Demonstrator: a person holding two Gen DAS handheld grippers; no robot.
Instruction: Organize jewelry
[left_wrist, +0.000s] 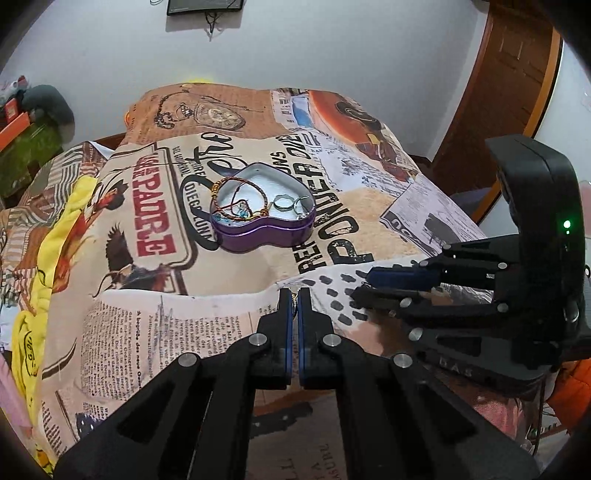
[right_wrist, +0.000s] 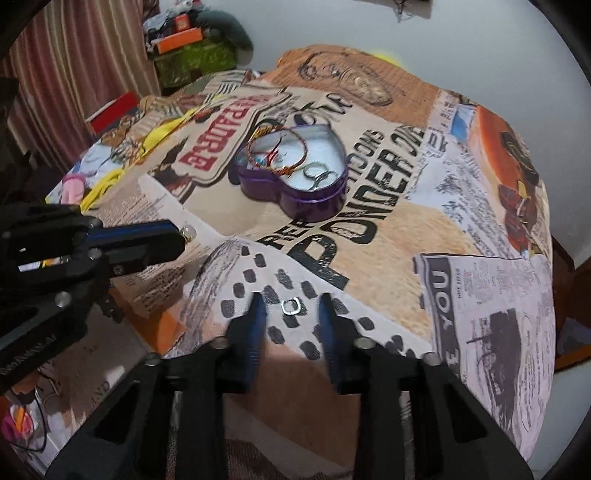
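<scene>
A purple heart-shaped tin (left_wrist: 258, 236) stands open on the printed cloth, with bracelets (left_wrist: 240, 195) and silver rings (left_wrist: 291, 203) inside; it also shows in the right wrist view (right_wrist: 306, 199). My left gripper (left_wrist: 294, 297) is shut on a small gold-coloured jewelry piece (left_wrist: 294, 301) near the table's front edge; its tip shows in the right wrist view (right_wrist: 184, 232). My right gripper (right_wrist: 291, 299) is open, its fingers on either side of a small silver ring (right_wrist: 290, 306) lying on the cloth. The right gripper shows in the left wrist view (left_wrist: 360, 284).
The table is covered by a newspaper-print cloth (left_wrist: 369, 206) that drops off at the front edge. Yellow fabric (left_wrist: 48, 258) lies at the left. A wooden door (left_wrist: 517, 74) is at the back right, boxes and clutter (right_wrist: 192, 44) at the back left.
</scene>
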